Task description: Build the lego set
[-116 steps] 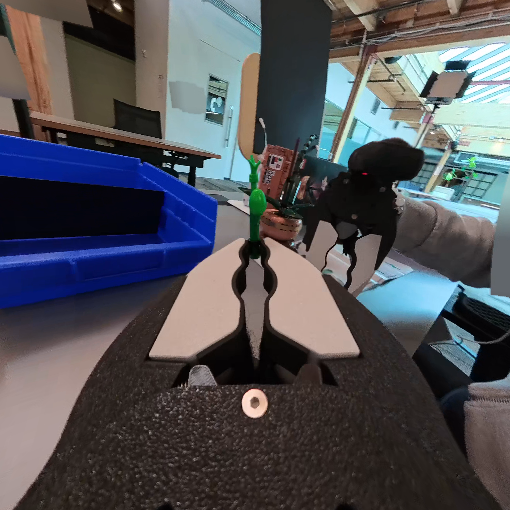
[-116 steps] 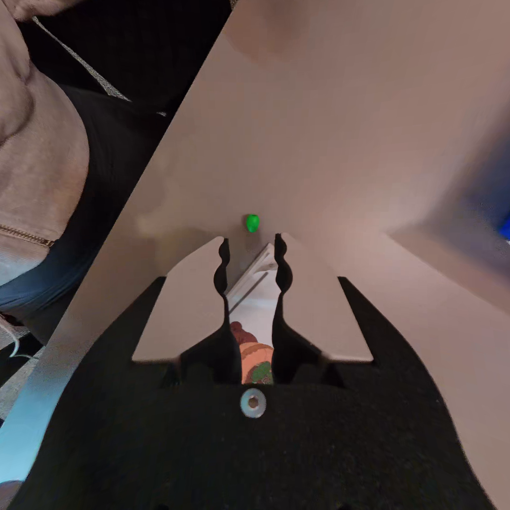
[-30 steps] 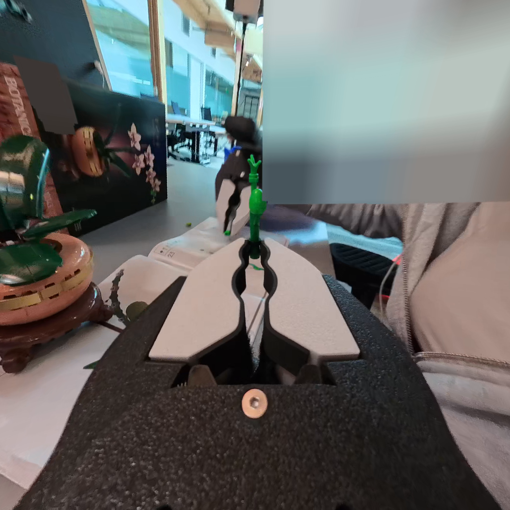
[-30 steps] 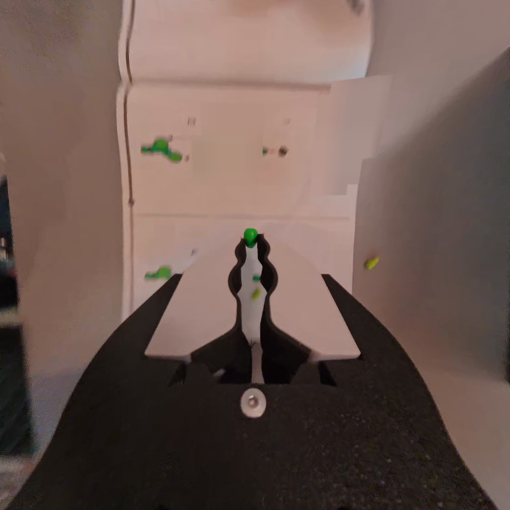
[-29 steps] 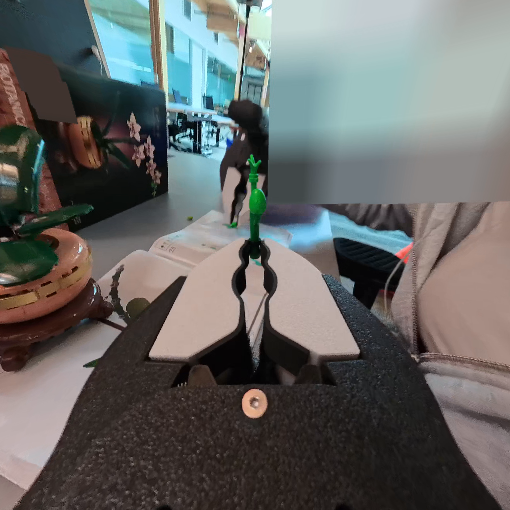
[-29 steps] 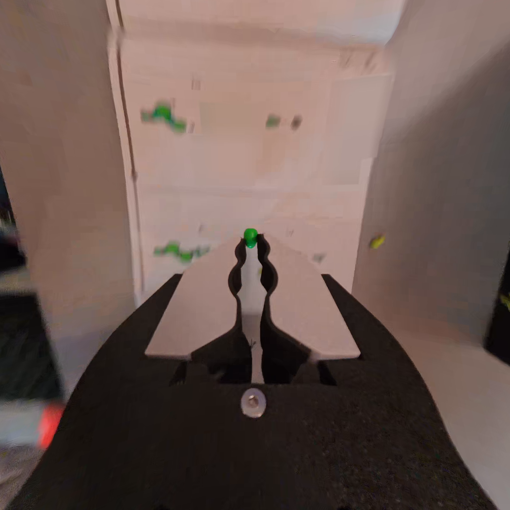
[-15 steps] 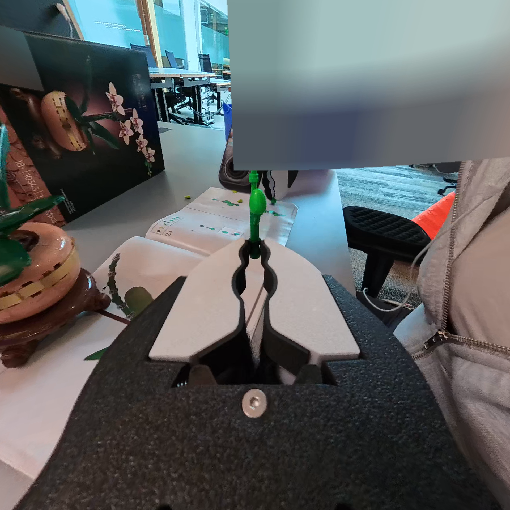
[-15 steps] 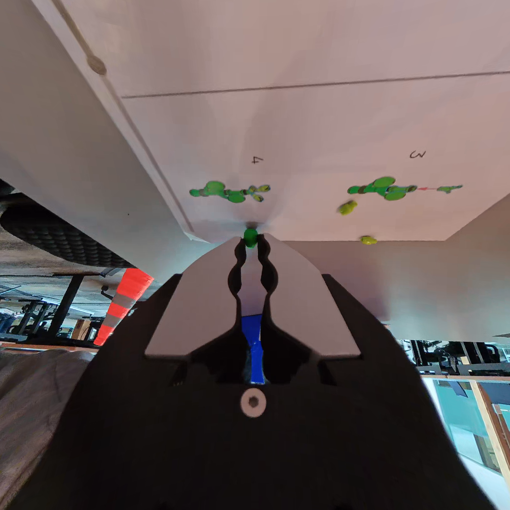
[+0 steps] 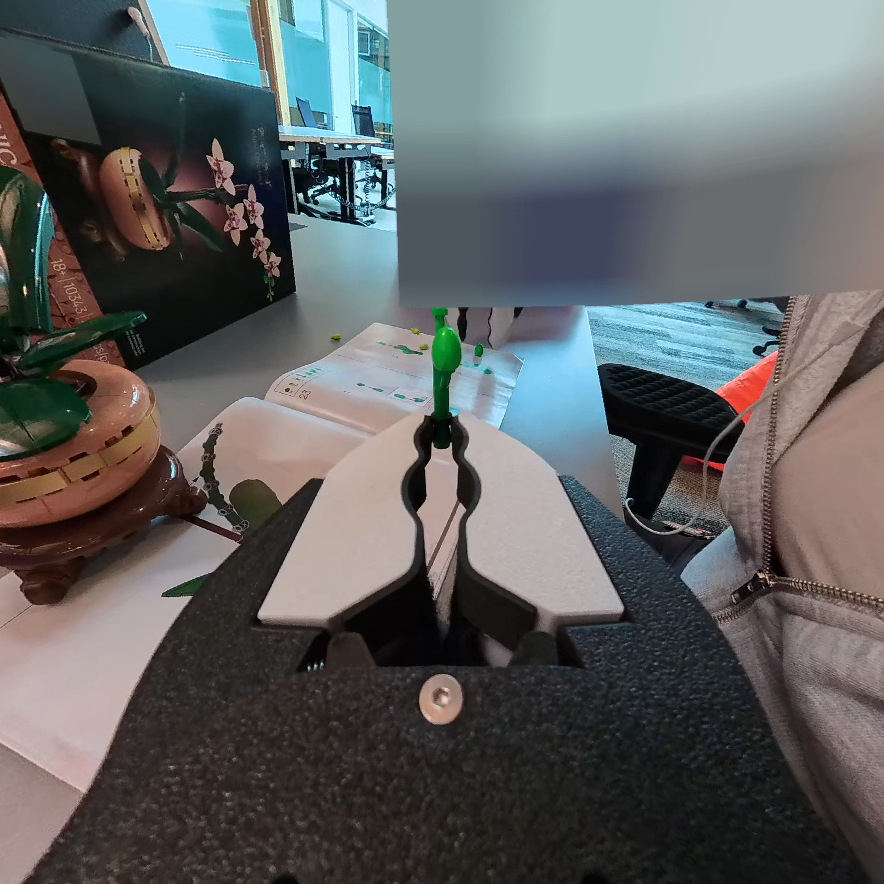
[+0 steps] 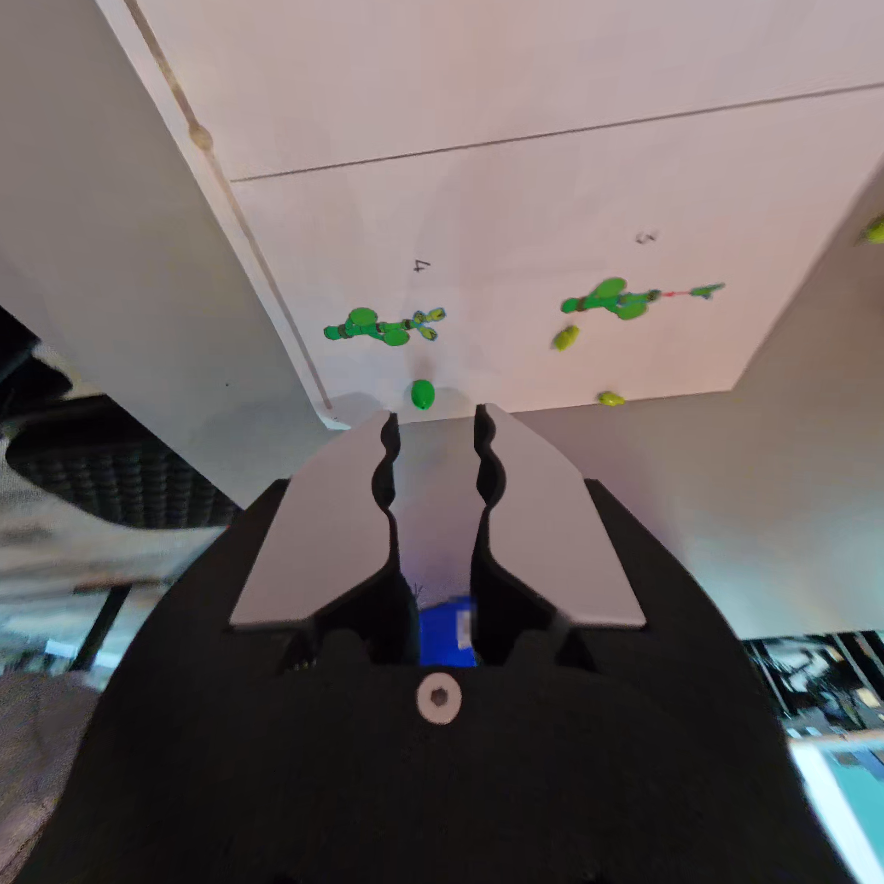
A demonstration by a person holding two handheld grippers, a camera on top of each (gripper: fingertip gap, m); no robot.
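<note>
My left gripper (image 9: 441,430) is shut on the base of a green stem piece (image 9: 442,363) with a bud on it, held upright above the open instruction booklet (image 9: 382,378). My right gripper (image 10: 435,414) is open and empty. A small green bud piece (image 10: 423,394) lies on the booklet page (image 10: 526,215) just beyond its fingertips. The same bud shows in the left wrist view (image 9: 478,350), with the right gripper (image 9: 488,320) just behind it, mostly hidden by a blurred patch. The partly built orchid pot (image 9: 71,454) stands at the left.
The set's dark box (image 9: 167,215) stands behind the pot. Lime pieces lie on and near the booklet (image 10: 566,337) (image 10: 610,398) (image 9: 336,337). A person in a grey jacket (image 9: 813,526) is at the right. The table edge (image 9: 598,430) runs past the booklet. There is about 25 cm between the tips of the two grippers. The right gripper is farther from the partly built orchid pot (image 9: 71,454), some 30 cm, than the left, some 12 cm.
My right gripper has opened and let go of the small green bud, which now lies on the booklet. My left gripper still holds the stem and has shifted slightly.
</note>
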